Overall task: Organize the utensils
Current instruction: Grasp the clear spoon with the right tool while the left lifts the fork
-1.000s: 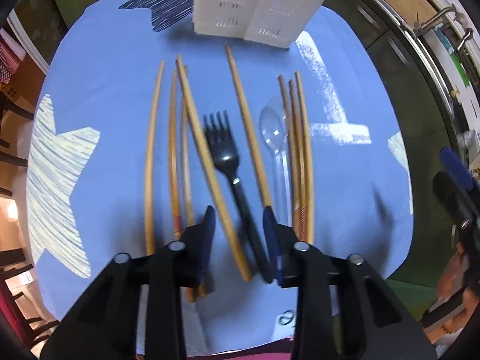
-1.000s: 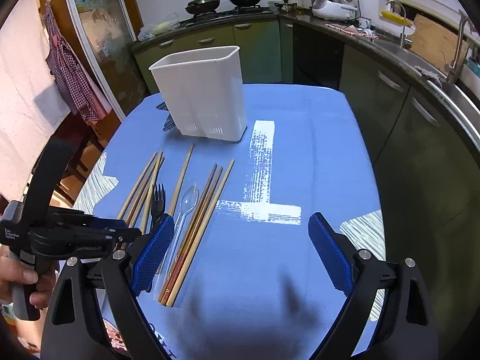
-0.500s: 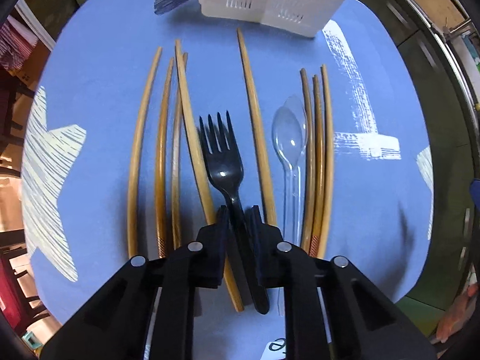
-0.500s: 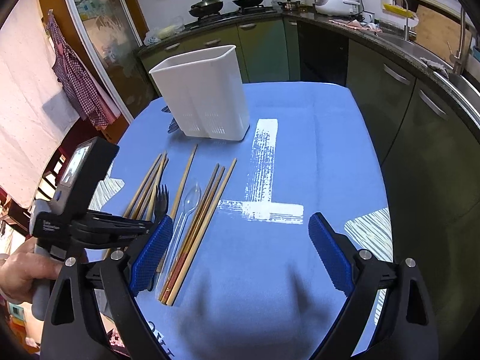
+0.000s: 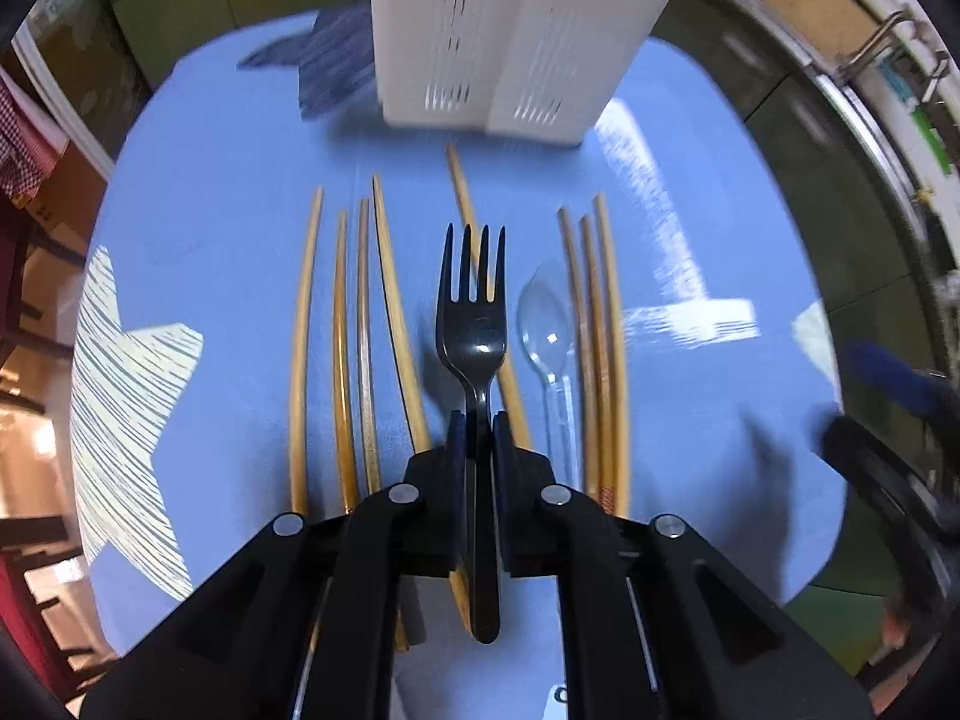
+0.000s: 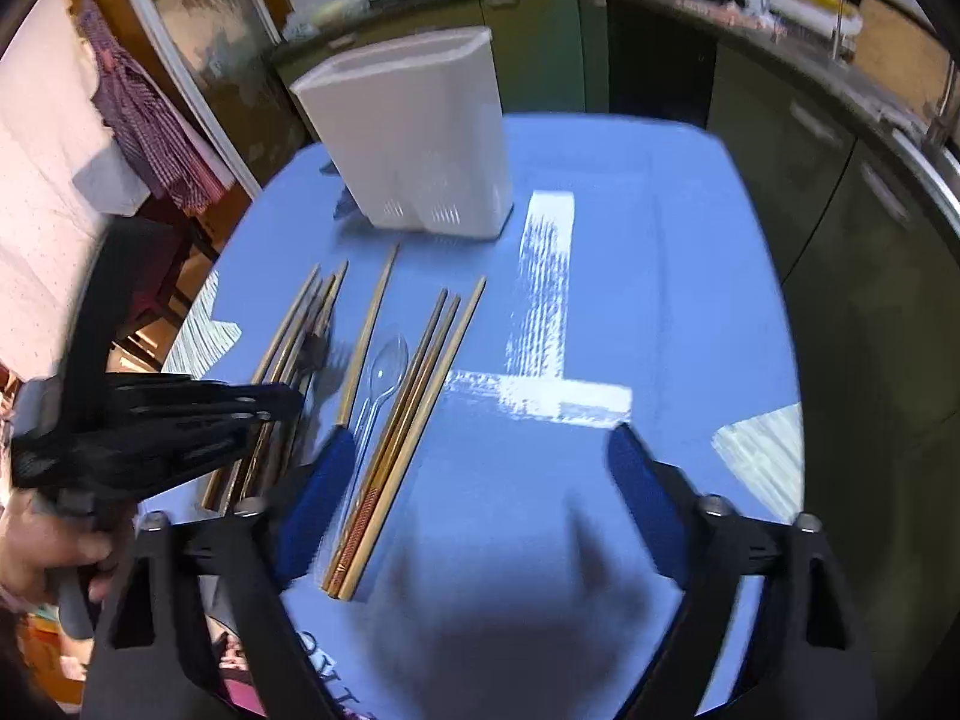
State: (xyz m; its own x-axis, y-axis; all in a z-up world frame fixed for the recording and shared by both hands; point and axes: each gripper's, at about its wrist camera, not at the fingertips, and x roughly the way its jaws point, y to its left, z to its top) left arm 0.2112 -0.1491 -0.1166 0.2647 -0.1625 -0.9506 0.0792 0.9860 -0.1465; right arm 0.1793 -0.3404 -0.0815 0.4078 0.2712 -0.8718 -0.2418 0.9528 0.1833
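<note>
Left wrist view showed the left gripper [image 5: 478,438] clamping the black fork [image 5: 472,324]; right gripper [image 6: 474,504] gaped empty; chopsticks [image 5: 591,348] and clear spoon [image 5: 545,330] remained beside the seemingly unfilled white holder [image 6: 420,144].

A black plastic fork [image 5: 473,324] sits pinched by its handle in the left tool [image 5: 478,429], tines pointing toward the white slotted utensil holder [image 5: 510,30], which stands upright at the far end of the blue tabletop [image 5: 690,420]. A clear plastic spoon [image 5: 547,336] lies flat, bowl up. Wooden chopsticks [image 5: 303,330] lie roughly parallel: 4 at left, 1 under the fork, 3 beside the spoon.
</note>
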